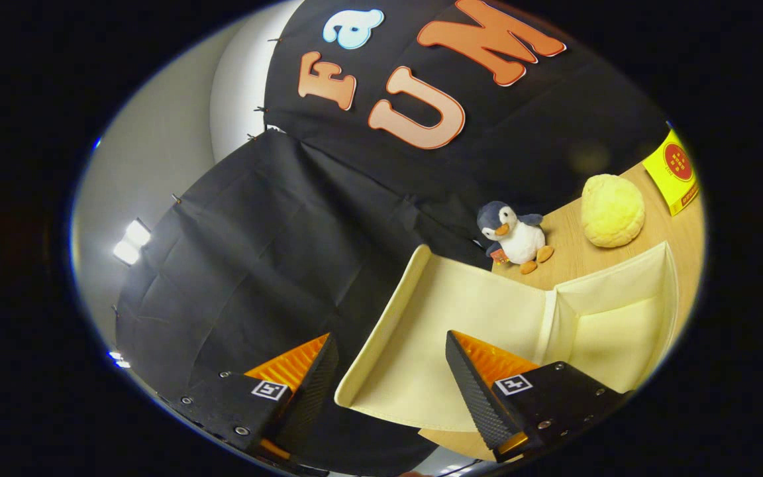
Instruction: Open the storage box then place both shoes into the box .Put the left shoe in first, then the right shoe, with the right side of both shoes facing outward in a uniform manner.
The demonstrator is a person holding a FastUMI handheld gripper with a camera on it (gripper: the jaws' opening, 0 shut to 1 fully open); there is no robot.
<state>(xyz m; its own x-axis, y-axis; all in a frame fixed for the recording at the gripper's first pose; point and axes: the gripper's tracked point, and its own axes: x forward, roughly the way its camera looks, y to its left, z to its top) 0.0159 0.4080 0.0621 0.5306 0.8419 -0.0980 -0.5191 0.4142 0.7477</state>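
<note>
On the left, the booth's dark cloth wall [255, 265] hangs behind everything, with pale wall and a bright lamp [131, 242] further left. The gripper [391, 371] hangs released, its two fingers spread well apart with nothing pressed between them; the near edge of the storage box's lid [448, 331] lies in the gap between the fingertips, touched by neither as far as I can tell.

The storage box [610, 318] is the cream fabric thing just ahead and right of the gripper. Its lid appears already swung open, a flat panel tilting up and away toward the cloth, and its long axis runs from the fingers toward the far wall. To the right of the lid's hinge fold sits the open cavity, seemingly empty, behind the right finger.

Neither shoe can be located from here, so I judge the opening step about done and the left shoe to be fetched next; that calls for turning the gripper away from the box to find it.

Beyond the box on the wooden desk [573, 255] stand a plush penguin [512, 235], a round yellow cushion-like ball [612, 211] to its right, and a yellow packet [674, 171] furthest right. All are apart from the box and should not hinder loading.
</note>
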